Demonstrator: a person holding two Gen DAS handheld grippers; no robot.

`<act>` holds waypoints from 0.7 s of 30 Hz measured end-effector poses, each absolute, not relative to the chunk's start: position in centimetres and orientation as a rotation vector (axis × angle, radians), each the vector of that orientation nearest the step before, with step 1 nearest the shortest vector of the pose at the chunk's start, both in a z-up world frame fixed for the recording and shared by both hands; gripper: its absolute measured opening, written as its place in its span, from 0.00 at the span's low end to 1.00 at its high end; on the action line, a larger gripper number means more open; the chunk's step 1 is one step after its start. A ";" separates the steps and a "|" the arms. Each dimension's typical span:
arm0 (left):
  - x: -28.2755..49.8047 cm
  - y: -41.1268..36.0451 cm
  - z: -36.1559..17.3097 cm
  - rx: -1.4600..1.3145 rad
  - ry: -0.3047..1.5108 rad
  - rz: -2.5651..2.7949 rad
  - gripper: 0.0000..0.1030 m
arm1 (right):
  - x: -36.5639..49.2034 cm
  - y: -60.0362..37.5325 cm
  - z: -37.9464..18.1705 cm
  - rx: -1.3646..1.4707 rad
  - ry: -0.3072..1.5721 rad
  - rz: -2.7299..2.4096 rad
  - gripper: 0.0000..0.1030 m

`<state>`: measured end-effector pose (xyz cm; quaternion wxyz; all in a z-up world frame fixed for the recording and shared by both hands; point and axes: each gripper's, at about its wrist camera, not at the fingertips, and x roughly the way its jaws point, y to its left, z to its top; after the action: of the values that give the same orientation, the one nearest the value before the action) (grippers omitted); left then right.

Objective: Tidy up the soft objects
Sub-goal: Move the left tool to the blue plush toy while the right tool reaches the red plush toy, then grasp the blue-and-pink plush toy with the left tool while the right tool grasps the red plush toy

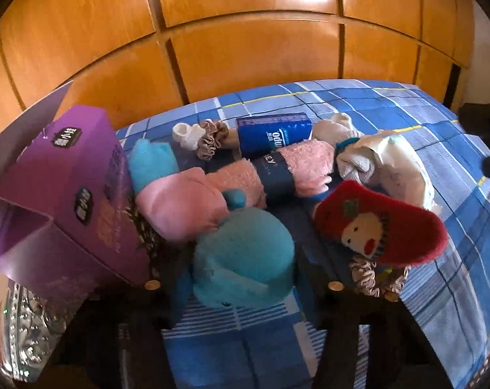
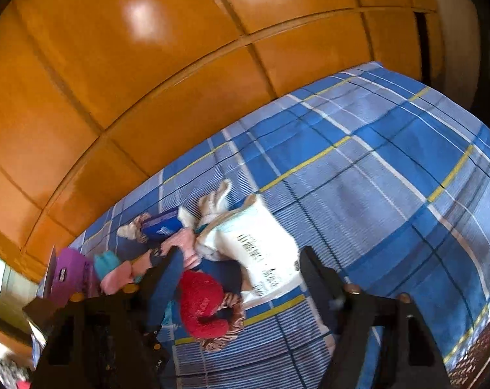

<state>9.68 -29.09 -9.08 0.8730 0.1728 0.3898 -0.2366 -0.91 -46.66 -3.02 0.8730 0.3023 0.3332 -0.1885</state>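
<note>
In the left wrist view, a fluffy teal cloth fills the gap between the fingers of my left gripper, which is shut on it. Behind it lie a pink cloth, a pink towel with a dark band, another teal cloth and a red sock with a face. My right gripper is open over the pile. The red sock and a beige scrunchie lie between its fingers, untouched, with a white packet just beyond.
A purple cardboard box stands open at the left of the pile. A blue packet, a small white sock and a second scrunchie lie further back. All rest on a blue plaid bedsheet beside an orange wooden wardrobe.
</note>
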 end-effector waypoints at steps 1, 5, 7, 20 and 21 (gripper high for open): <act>9.6 -28.7 -8.9 0.360 0.814 -0.514 0.48 | -0.7 -46.4 -3.1 0.623 0.703 -0.380 0.58; 8.2 -27.2 -8.1 0.356 0.807 -0.583 0.46 | 0.3 -45.3 -3.6 0.594 0.754 -0.303 0.42; 7.0 -26.4 -8.0 0.370 0.800 -0.620 0.46 | 1.0 -44.5 -4.1 0.586 0.793 -0.255 0.42; 1.3 -21.0 -7.7 0.402 0.815 -0.787 0.46 | 6.3 -38.9 -8.2 0.281 1.091 -0.191 0.30; 1.3 -20.8 -7.4 0.380 0.822 -0.803 0.46 | 6.5 -39.0 -8.6 0.258 1.112 -0.216 0.16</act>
<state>1.35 -20.84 -7.41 0.8224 0.1788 0.3863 -0.3775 6.47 -39.02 -8.63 0.8360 0.1217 0.5253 -0.1019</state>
